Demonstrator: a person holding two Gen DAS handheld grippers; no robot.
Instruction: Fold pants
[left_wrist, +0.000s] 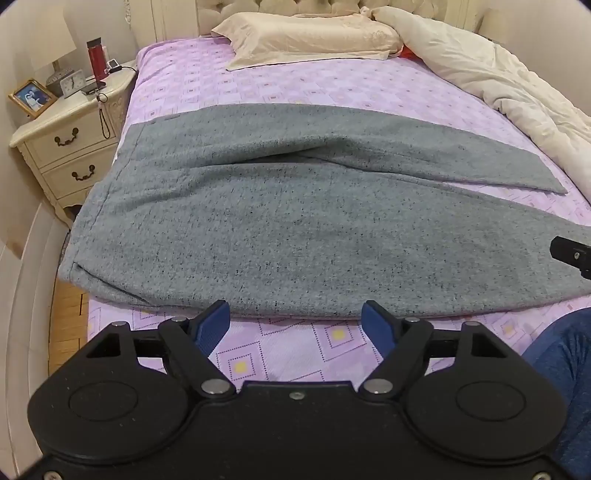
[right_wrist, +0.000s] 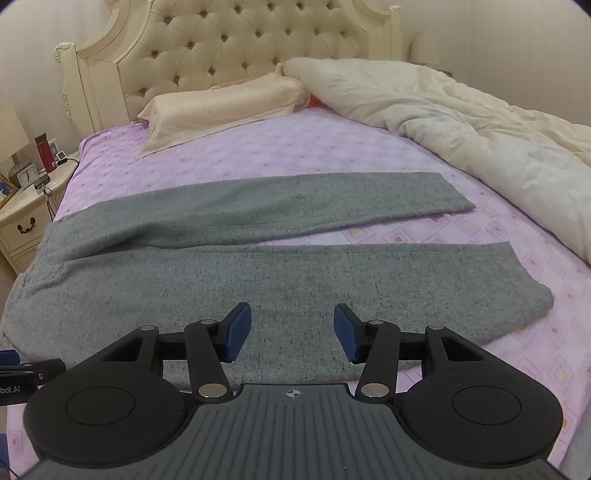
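Grey knit pants (left_wrist: 280, 221) lie flat across the purple bedsheet (left_wrist: 295, 88), waist toward the left bed edge, the two legs spread apart toward the right; they also show in the right wrist view (right_wrist: 229, 273). My left gripper (left_wrist: 295, 319) is open and empty, just in front of the pants' near edge by the waist end. My right gripper (right_wrist: 291, 330) is open and empty, hovering over the near leg. A piece of the right gripper shows at the right edge of the left wrist view (left_wrist: 572, 253).
A cream pillow (right_wrist: 221, 107) and a bunched white duvet (right_wrist: 480, 129) lie at the head and right of the bed. A nightstand (left_wrist: 70, 136) with a red bottle (left_wrist: 96, 59), clock and photo frame stands left. A blue-clad leg (left_wrist: 565, 362) is at right.
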